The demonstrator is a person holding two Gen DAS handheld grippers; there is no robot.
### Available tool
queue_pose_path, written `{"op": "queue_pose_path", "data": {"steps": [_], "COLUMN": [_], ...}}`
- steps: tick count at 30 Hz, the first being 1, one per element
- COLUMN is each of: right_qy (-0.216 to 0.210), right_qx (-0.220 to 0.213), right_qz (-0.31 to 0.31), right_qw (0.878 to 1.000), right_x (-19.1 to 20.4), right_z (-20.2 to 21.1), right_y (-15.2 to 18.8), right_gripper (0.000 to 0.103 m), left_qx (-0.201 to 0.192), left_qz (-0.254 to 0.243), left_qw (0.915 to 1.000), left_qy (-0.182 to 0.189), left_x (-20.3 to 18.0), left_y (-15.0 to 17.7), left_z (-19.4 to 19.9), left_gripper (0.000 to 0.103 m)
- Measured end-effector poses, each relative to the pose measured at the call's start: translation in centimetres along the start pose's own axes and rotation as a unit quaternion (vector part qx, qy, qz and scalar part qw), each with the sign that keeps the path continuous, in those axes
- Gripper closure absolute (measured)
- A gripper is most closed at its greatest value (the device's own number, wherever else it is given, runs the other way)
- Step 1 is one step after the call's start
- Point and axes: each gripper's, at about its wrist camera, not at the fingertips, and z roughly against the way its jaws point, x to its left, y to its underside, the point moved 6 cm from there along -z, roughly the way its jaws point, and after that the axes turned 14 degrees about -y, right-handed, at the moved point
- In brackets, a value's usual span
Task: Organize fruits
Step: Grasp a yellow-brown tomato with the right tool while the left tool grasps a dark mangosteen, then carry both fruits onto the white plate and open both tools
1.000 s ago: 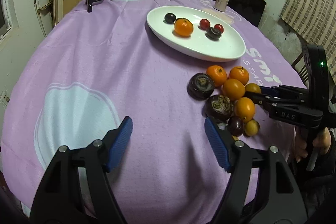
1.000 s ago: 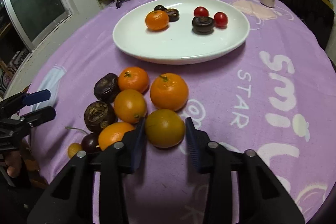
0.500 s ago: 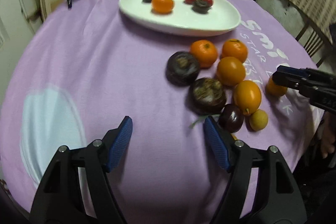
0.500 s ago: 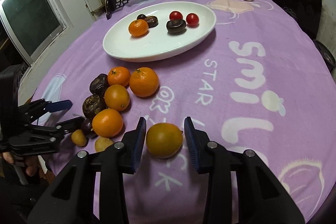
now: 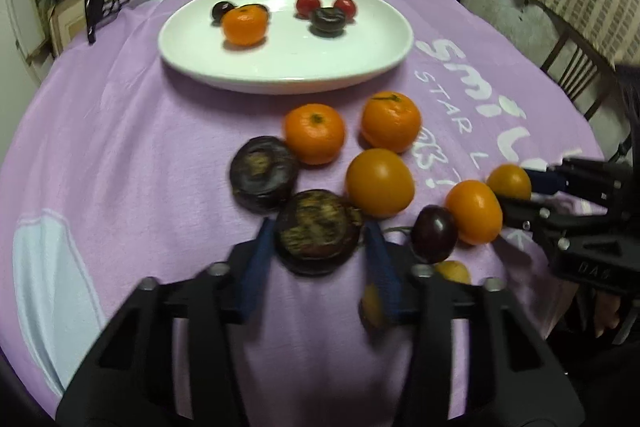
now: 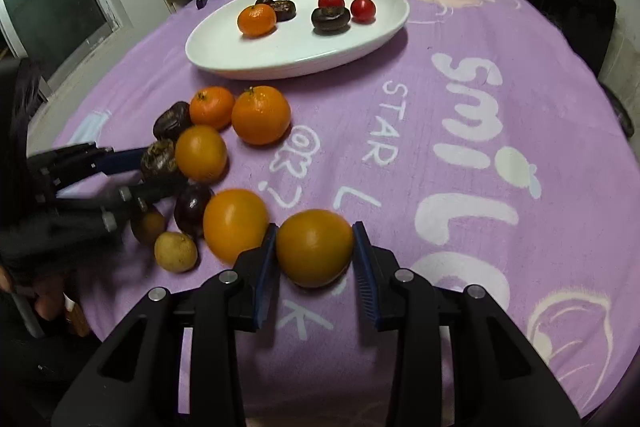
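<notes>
Since a moment ago, the left tool has moved forward from bare cloth and narrowed around a dark brown, wrinkled round fruit; its blue pads sit at the fruit's two sides, though motion blur hides whether they press it. The right tool has drawn a smooth orange-yellow round fruit back out of the heap and grips it between its pads.

Both fruits are low over the purple printed cloth of the round desk, at the near edge of a loose heap of orange and dark fruits.

Farther back, well apart from the heap, stands a white oval plate with a few fruits in it.

The step in hand appears to be picking up. Next, each fruit probably needs lifting clear of its neighbours and carrying to the plate, beside its own kind.
</notes>
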Motion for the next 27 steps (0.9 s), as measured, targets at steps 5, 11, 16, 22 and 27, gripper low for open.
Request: {"op": "queue_pose_path", "data": {"steps": [5,11,16,22,27], "right_qy": [0.011,0.036,0.022,0.008,0.002], "right_qx": [0.003,0.001,-0.023,-0.039,-0.047], "right_qz": [0.006,0.018,0.004,0.000,0.005], "right_qw": [1.000,0.999,0.999,0.999,0.999], "right_x": [0.2,0.5,0.5,0.8,1.1], "right_z": [0.1,-0.1,1.3,2.2,2.4], "right_y": [0.5,0.5,0.1,-0.9,-1.9], "right_gripper": [0.065,0.067,0.067,0.067,0.067], "left_qx": [0.002,-0.009,-0.011,-0.033,-0.046], "left_qz": [0.016,0.005,0.026,0.047,0.050], "left_qw": [0.9994,0.9999,0.9996,0.9983,0.9977], "left_qy": [0.031,0.008,0.006,0.008,0.009], "left_x": [0.6,-0.2,1.2,2.9,3.5], "left_y": [0.2,0.0,0.1,-0.4,-1.1], "left_z": [0.2,-0.1,0.8,2.9,4.0], "left_gripper": [0.058,0.059,0.060,0.060,0.060]}}
